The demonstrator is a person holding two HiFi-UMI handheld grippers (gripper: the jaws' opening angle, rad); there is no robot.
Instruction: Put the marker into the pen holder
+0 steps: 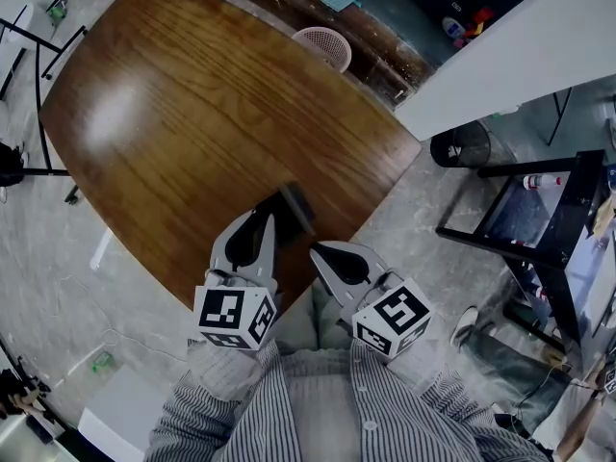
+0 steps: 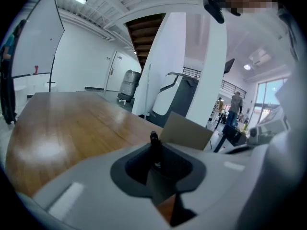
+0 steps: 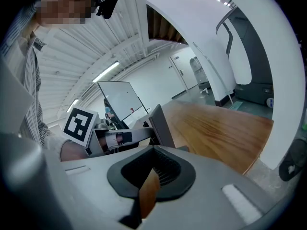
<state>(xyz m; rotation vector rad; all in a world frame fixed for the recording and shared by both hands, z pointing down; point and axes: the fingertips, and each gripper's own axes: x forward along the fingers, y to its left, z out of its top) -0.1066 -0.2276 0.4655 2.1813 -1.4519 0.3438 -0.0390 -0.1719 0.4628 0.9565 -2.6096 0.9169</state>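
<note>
A slim black marker [image 2: 154, 140] stands up between the jaws of my left gripper [image 2: 154, 150], which is shut on it. Just past it is the grey box-shaped pen holder [image 2: 187, 131], standing near the front edge of the wooden table [image 1: 192, 133]. In the head view the left gripper [image 1: 272, 210] reaches the pen holder [image 1: 296, 210] from the left; the marker itself is hidden there. My right gripper [image 1: 316, 250] sits lower and to the right, shut with nothing in it. The right gripper view looks past the right gripper [image 3: 153, 169] at the pen holder [image 3: 160, 123].
A white mesh basket [image 1: 325, 44] stands at the table's far side. On the floor to the right are a black bin [image 1: 460, 145] and a black rack [image 1: 549, 219]. A white panel [image 1: 520, 46] crosses the upper right. A tripod leg [image 1: 38, 75] stands left.
</note>
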